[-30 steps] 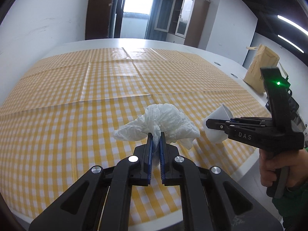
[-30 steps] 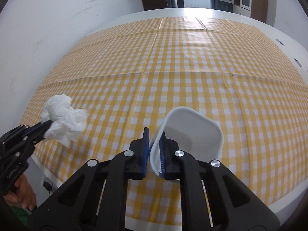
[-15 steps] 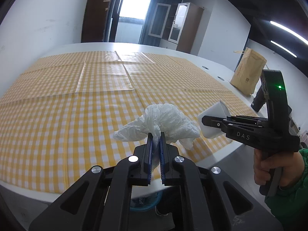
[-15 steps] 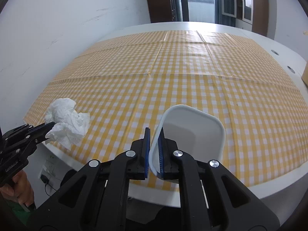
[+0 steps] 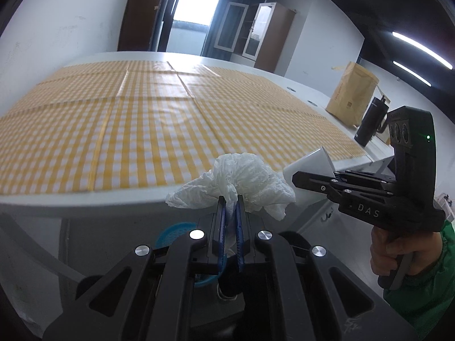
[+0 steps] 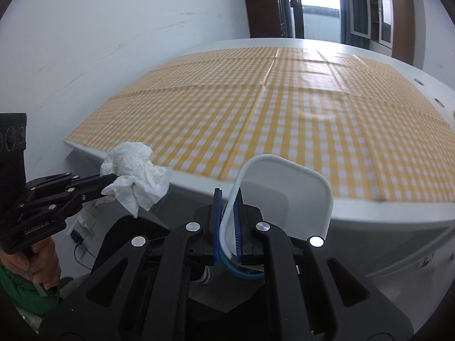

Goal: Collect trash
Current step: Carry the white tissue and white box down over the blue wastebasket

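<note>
Crumpled tissue (image 5: 241, 182) pinched in left claw (image 5: 230, 201) bunches sideways; right claw (image 6: 227, 196) grips upright white container (image 6: 287, 190) rim.

A crumpled white tissue (image 5: 239, 182) is bunching out above the tips of my left gripper (image 5: 231, 199), pinched between them, while a white plastic tub (image 6: 284, 193) is hanging tilted by its rim from my right gripper (image 6: 227, 196).
</note>
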`<state>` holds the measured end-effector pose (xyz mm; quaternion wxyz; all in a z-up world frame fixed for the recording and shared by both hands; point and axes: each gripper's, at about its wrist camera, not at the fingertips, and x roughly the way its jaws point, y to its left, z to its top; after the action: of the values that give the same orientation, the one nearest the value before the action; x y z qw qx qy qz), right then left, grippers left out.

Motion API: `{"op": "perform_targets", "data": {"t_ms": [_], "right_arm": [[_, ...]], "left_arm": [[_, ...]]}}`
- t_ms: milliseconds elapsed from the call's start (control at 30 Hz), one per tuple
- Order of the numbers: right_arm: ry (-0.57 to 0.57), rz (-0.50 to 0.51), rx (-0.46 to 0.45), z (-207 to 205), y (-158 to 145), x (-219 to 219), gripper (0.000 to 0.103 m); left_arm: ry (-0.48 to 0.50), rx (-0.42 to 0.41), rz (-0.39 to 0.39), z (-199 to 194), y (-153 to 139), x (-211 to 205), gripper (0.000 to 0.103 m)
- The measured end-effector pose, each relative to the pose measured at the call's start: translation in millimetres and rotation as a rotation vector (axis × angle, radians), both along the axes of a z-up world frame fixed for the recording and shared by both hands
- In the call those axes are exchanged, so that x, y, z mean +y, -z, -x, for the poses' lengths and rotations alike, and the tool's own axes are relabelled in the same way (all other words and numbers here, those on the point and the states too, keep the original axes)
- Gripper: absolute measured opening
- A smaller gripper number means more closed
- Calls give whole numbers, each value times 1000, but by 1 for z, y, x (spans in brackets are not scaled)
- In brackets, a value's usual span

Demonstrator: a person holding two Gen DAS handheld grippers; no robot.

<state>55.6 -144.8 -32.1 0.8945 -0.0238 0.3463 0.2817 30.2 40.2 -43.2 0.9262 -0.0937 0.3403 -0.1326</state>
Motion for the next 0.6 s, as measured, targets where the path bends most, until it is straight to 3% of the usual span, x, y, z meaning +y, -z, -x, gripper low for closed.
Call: {"op": "perform_targets", "data": {"t_ms": [333,600], "right_arm": [[-41,33,62,30,51,6,7],[-50,63,177,17,116,23,7]], "left_arm": [[26,90,-21,27,46,-2,6],[-4,196,-19,8,100,7,6]]}}
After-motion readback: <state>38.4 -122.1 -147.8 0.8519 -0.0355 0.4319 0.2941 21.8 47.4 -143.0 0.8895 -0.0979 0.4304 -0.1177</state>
